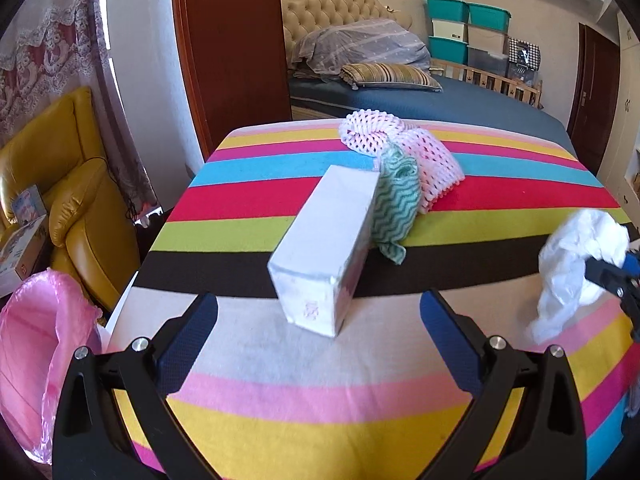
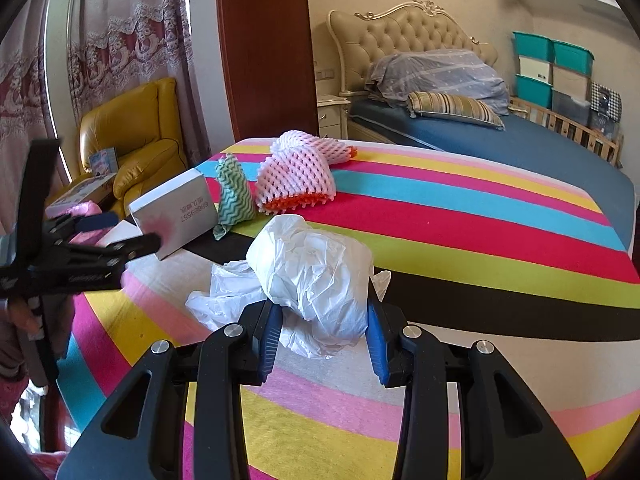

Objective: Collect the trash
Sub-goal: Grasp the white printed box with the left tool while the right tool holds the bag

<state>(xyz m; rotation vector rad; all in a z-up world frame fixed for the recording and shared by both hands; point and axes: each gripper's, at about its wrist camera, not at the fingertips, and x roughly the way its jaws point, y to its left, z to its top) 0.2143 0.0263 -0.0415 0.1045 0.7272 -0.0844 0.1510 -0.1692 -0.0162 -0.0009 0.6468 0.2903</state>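
Scene: desk [image 1: 320,400] w/ striped cloth carries the trash; pink-lined bin [image 1: 36,360] sits off its left edge, below desk level.
Right claw [image 2: 322,332]: narrow, pads pressed on both sides of a crumpled white plastic bag [image 2: 316,276]; bag bulges above the jaws, loose tail trails onto the cloth at left. Looks like a side pinch on the bulk so the wad stays together for carrying.
Left claw [image 1: 318,316]: wide, nothing between the jaws; lined up w/ the short end of the white box [image 1: 324,248], not touching it. Prob. spread that wide to straddle the box.
White box: lies long-ways on the desk, near end facing left claw, far end right beside the green wavy cloth [image 1: 394,204].
Other trash: green cloth leans betw. box and pink foam netting [image 1: 404,156]; netting furthest back, orange layer showing under it in right-wrist view.
Stage (judged): one piece in hand, box likely next, cloth + netting untouched.
Risk: bag's loose tail could snag or drag; box is smooth, may slip if gripped near the corner.
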